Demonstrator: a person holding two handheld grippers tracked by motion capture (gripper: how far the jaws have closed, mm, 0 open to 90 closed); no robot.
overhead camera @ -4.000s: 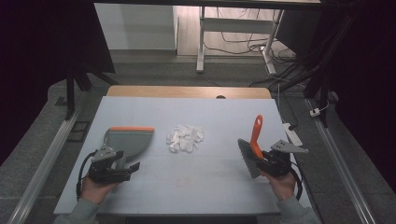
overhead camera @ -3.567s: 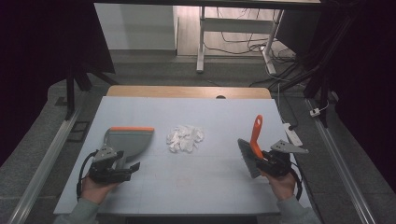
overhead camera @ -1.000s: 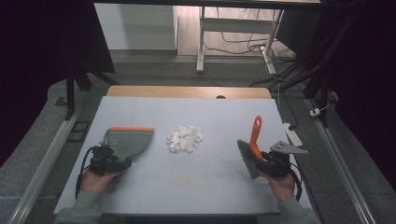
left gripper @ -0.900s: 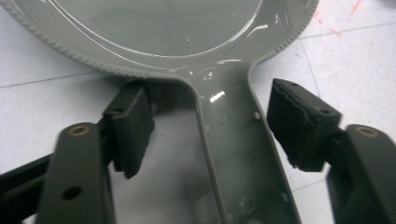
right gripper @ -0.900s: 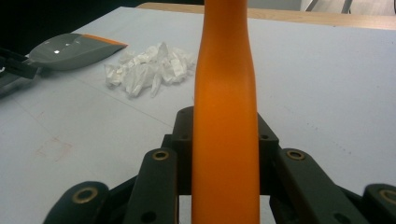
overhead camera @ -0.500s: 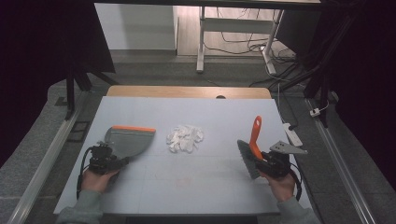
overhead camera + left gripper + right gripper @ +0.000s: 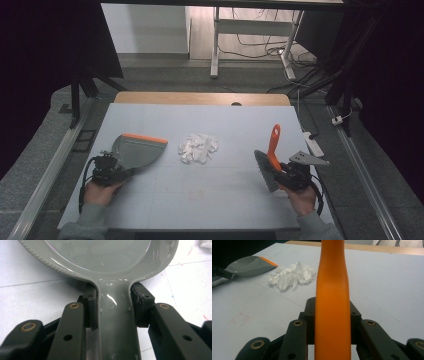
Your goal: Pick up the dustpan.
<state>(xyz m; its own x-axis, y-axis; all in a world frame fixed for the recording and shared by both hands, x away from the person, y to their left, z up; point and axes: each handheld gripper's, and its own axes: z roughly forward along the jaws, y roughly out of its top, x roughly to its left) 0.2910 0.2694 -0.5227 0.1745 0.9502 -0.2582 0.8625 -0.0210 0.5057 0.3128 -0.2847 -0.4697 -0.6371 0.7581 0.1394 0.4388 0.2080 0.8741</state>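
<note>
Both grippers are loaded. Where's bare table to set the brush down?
Bare: the far strip beyond the paper scraps, and the near middle between dustpan and brush. Crowded: around the scraps, and the right edge by the right gripper.

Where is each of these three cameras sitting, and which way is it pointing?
High view: above the person's side, looking forward and down on the table; both hands show, left gripper and right gripper.
Left gripper view: rides the left gripper, looking along its jaws, shut on the grey dustpan handle.
Right gripper view: rides the right gripper, looking along its jaws, shut on the brush by its orange handle, across the table.
Shared: the high and right gripper views both show the white paper scraps beside the dustpan.
</note>
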